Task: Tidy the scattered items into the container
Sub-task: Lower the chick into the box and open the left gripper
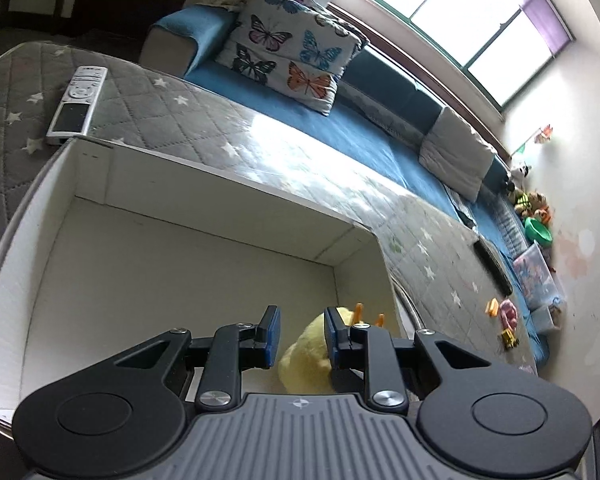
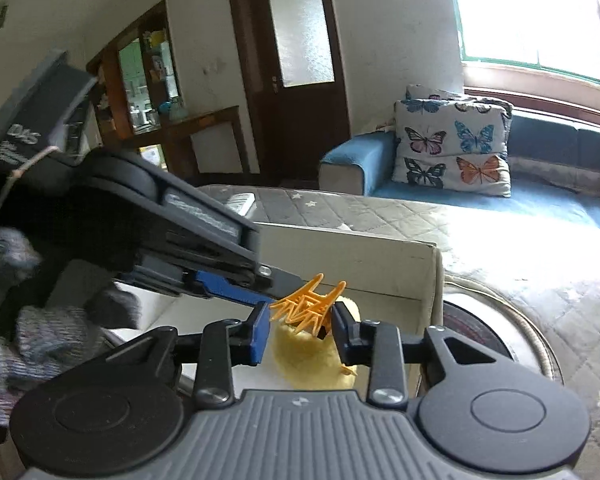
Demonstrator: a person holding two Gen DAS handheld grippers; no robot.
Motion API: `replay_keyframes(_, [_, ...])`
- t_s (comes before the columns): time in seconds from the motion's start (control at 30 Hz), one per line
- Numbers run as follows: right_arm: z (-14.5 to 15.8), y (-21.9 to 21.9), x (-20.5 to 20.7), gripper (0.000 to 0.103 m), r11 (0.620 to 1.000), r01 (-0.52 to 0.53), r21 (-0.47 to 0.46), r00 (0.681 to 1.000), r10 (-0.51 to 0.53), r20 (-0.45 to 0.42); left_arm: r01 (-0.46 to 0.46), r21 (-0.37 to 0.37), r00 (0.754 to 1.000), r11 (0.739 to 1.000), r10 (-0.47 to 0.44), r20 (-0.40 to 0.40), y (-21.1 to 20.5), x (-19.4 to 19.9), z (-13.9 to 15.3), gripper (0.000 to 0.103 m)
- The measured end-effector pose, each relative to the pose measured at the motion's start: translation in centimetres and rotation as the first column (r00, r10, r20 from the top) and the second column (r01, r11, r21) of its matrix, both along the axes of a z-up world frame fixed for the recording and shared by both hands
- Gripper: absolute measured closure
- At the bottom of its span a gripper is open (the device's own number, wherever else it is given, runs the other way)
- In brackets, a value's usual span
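My left gripper (image 1: 299,334) hangs over the white cardboard box (image 1: 228,184), its blue-padded jaws standing apart with nothing pressed between them; the yellow plush toy (image 1: 306,360) lies on the box floor just beyond and below them, partly hidden behind the right-hand finger. My right gripper (image 2: 300,334) is clamped on an orange plastic hair claw (image 2: 306,306), whose spiky teeth rise above the pads; it hovers over the same yellow plush, near the box's right-hand wall. In the right wrist view the left gripper's body crosses the upper left of the picture, and a gloved hand (image 2: 28,344) in grey knit shows at the left edge, blurred. The box rests on a grey quilted cover with white stars (image 1: 204,120); a silver remote control (image 1: 78,100) lies on that cover, touching or nearly touching the far left corner of the box, I cannot tell which. Farther along the cover, well apart from the box, sit a few small scattered things: an orange piece (image 1: 492,306), a pink one (image 1: 509,314) and a small yellow toy vehicle (image 1: 510,339); a dark remote (image 1: 493,266) lies near them. Beyond is a blue sofa (image 1: 340,128) with a butterfly cushion (image 1: 288,48) under a bright window.
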State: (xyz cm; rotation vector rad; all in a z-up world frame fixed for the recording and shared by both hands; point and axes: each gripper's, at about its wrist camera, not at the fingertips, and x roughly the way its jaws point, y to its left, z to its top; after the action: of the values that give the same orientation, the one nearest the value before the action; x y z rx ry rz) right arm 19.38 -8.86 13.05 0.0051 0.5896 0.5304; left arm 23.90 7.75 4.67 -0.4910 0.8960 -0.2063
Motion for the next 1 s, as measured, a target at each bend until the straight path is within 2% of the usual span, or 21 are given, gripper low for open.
replay_keyframes(0.1, [-0.4,-0.4,0.8,0.069,0.999,0.047,0.0,0.999,-0.047,-0.005,-0.006,-0.003,1.0,1.0,0.006,-0.004,0.2,0.2,-0.2,0.077])
replay_keyframes(0.17, [-0.3,-0.7,1.3,0.069,0.999,0.047,0.001,0.999,-0.047,0.001,-0.006,-0.004,1.0,1.0,0.006,-0.005,0.2,0.3,-0.4,0.077])
replay_keyframes(0.3, [0.3,-0.7,2.2,0.062,0.999,0.05,-0.011,0.998,-0.05,0.026,0.0,-0.003,1.0,1.0,0.0,-0.01,0.0,0.4,-0.6,0.077])
replay_keyframes(0.5, [-0.1,-0.1,4.4,0.061,0.996,0.063,-0.061,0.998,-0.061,0.028,-0.016,0.001,1.0,1.0,0.016,-0.011,0.5,0.3,-0.7,0.076])
replay_keyframes(0.6, [0.0,-0.7,5.3,0.061,0.997,0.067,-0.028,0.998,-0.067,0.014,-0.021,0.005,1.0,1.0,0.021,-0.009,0.8,0.1,-0.6,0.076])
replay_keyframes(1.0, [0.0,-2.0,3.1,0.06,0.997,0.046,-0.055,0.999,-0.047,-0.014,-0.014,0.007,1.0,1.0,0.014,-0.024,0.3,-0.2,-1.0,0.076])
